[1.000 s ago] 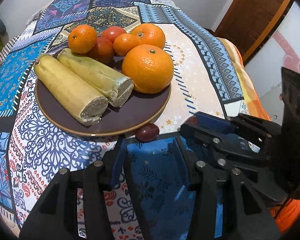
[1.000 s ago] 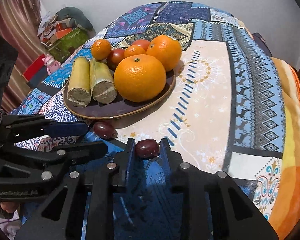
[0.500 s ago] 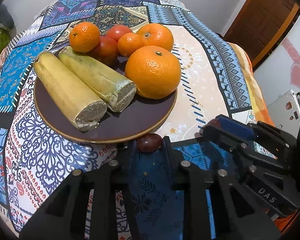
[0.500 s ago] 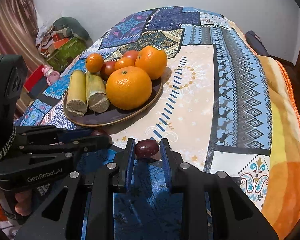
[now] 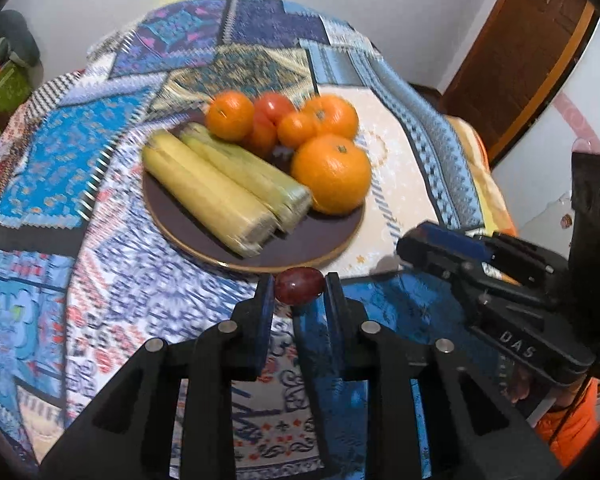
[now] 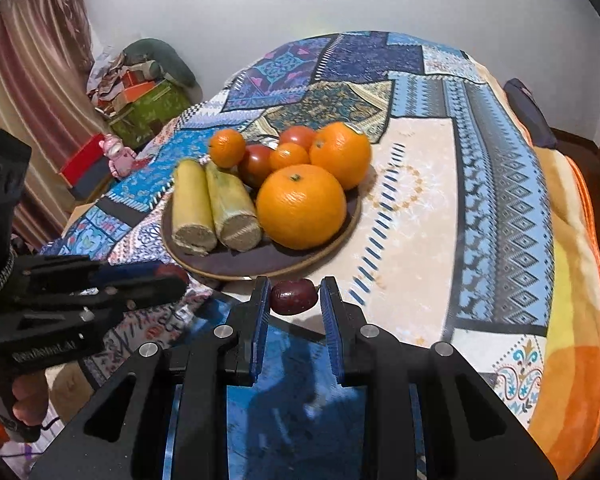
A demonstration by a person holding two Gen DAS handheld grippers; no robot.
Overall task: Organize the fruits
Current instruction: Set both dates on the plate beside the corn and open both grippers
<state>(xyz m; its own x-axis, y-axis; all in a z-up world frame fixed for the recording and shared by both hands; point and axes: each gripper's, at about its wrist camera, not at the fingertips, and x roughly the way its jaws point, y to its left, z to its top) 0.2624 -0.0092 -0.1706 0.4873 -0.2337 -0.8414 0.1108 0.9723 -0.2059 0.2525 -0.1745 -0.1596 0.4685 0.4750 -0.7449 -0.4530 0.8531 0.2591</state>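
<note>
— Dates: left gripper clamps one date, long axis crosswise between the pads, ends against them, just off the near rim of the brown plate.

— Right gripper?

— Closed on a second date, lying crosswise too, near the same rim above the patterned cloth.

— Plate's load?

— Oranges, tomatoes, two cut cane pieces with sawn ends toward the grippers.

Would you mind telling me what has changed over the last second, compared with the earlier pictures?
The left gripper, open a second ago beside a dark red fruit lying by the plate, has closed on it and lifted it. The right gripper still holds its own dark red fruit. The oranges, tomatoes and cane pieces sit unmoved on the plate.
</note>
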